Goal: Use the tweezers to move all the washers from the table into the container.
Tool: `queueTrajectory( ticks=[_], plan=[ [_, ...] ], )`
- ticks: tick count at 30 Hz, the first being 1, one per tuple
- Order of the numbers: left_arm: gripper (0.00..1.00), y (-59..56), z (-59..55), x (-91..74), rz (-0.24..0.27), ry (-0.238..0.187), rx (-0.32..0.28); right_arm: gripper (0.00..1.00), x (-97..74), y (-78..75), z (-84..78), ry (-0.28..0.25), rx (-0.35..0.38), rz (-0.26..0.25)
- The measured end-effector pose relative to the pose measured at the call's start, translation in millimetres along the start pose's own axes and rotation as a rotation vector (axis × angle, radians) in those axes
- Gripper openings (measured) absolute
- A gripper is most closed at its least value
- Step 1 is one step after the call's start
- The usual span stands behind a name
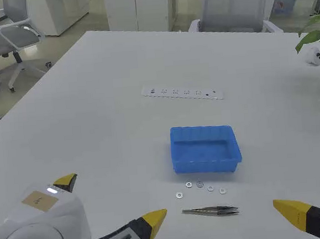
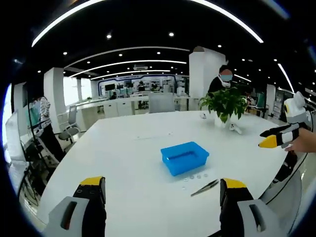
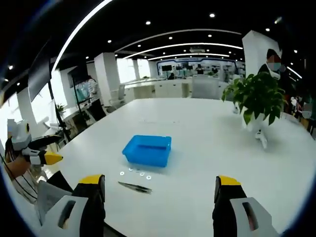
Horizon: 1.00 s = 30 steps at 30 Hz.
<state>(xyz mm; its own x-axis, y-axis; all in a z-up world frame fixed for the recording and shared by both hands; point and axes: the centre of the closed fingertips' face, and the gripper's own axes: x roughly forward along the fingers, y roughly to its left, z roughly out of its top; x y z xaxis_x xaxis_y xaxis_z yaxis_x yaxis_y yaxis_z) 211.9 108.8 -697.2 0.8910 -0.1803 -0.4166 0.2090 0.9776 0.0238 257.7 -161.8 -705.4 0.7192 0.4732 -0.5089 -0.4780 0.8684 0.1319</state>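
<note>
Tweezers (image 1: 210,210) lie untouched on the table (image 1: 82,114), just in front of five washers (image 1: 200,185) by the blue bin (image 1: 205,148), so step one isn't started imo. Left gripper (image 2: 162,182) and right gripper (image 3: 159,180) both gape wide, empty. Next up: one has to drop down and pinch the tweezers. Big white table, power strip (image 1: 182,92), plant (image 3: 256,98), open office.

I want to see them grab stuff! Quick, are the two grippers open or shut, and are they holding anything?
Left gripper: open, holding nothing.
Right gripper: open, holding nothing.
</note>
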Motion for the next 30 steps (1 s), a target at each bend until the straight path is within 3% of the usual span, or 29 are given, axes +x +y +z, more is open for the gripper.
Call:
queueTrajectory(
  ticks=[13, 30],
  plan=[
    [0.99, 3.4, -6.2, 0.1, 0.003, 0.021, -0.017, 0.92, 0.3, 2.3, -3.2, 0.016, 0.011, 0.01],
    [0.99, 1.8, -4.2, 2.9, -0.013, 0.026, -0.005, 0.95, 3.3, 6.5, -2.2, 0.005, -0.003, 0.015]
  ],
)
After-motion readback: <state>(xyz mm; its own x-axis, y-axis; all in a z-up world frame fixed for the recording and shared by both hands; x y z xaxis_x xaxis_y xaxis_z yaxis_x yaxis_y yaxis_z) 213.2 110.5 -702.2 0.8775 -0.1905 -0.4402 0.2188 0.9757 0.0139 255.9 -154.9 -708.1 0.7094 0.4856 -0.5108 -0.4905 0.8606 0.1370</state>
